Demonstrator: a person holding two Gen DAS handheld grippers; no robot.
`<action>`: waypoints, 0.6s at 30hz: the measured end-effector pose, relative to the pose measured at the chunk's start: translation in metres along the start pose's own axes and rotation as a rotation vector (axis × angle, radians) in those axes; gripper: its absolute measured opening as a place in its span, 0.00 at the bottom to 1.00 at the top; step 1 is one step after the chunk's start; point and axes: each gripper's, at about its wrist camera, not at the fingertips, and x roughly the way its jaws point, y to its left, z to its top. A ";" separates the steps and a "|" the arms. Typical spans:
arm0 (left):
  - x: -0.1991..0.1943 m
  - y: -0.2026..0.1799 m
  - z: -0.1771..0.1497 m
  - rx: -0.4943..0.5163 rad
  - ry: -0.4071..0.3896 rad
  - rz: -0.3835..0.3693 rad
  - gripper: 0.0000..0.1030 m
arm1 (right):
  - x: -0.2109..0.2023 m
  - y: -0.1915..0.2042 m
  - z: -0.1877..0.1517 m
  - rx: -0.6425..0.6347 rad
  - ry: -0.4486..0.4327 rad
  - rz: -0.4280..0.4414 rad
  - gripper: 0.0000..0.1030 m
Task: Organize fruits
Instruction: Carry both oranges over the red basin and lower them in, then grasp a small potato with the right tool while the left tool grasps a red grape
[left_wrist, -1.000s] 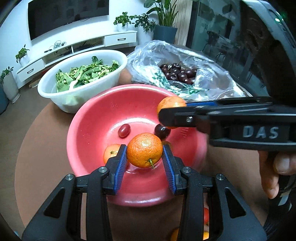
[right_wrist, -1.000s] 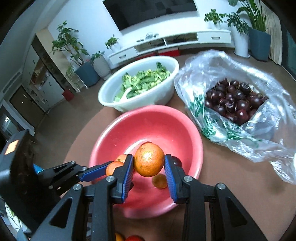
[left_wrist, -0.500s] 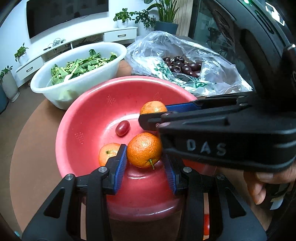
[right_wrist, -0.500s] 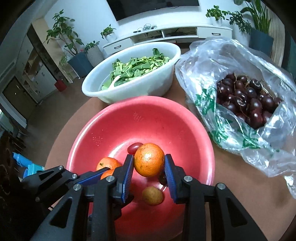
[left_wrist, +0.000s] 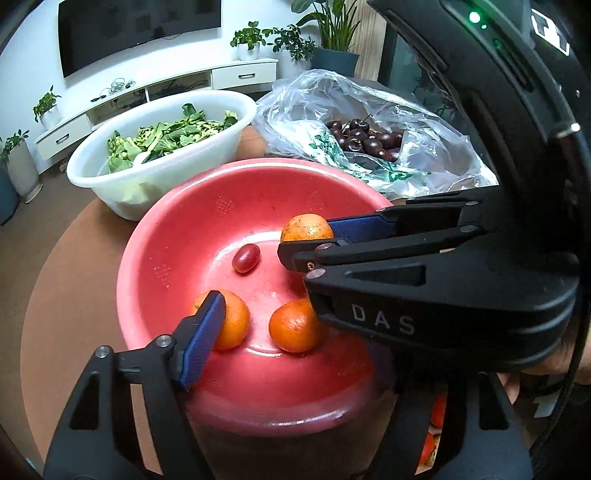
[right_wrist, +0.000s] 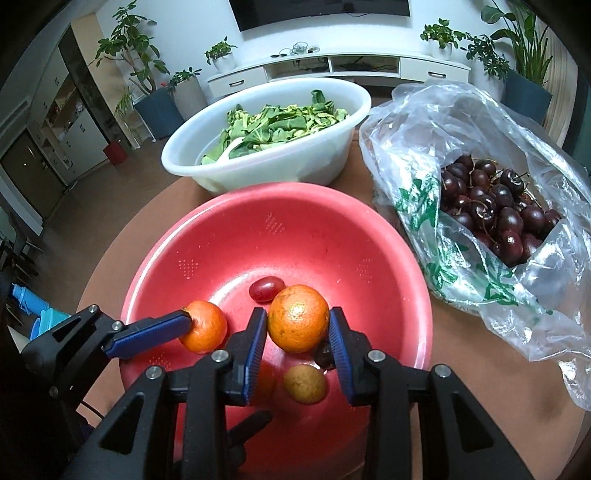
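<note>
- Left gripper (left_wrist: 258, 332) inside red basin (left_wrist: 177, 229), jaws opening, nothing pinched; two oranges (left_wrist: 295, 326) loose on basin floor.
- Right gripper (right_wrist: 298, 341) clamped on an orange (right_wrist: 298, 318) above basin centre.
- White bowl (right_wrist: 332, 147) touching far rim; cherry bag (right_wrist: 480, 206) crowding right.

The letters "DAS" are showing in pale raised capitals on the black body of the right gripper (left_wrist: 314, 240), seen side-on from the left wrist view, below its finger arms. At the top right corner of that same view, on the dark housing (left_wrist: 517, 92) of the gripper, a white mark is peeking in that is possibly part of a letter or logo, but it is cut off and cannot be read. The plastic bag (right_wrist: 417, 206) is carrying a green print; its shapes are crumpled and are not reading as words in either view.
</note>
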 end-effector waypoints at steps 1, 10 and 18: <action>-0.002 0.000 -0.001 -0.003 -0.001 -0.001 0.68 | 0.000 -0.001 0.000 0.002 0.002 0.000 0.37; -0.045 0.005 -0.012 -0.051 -0.070 0.019 0.89 | -0.019 -0.003 -0.006 0.036 -0.022 0.019 0.51; -0.105 -0.007 -0.068 -0.099 -0.119 0.023 0.96 | -0.076 -0.010 -0.036 0.048 -0.111 0.051 0.52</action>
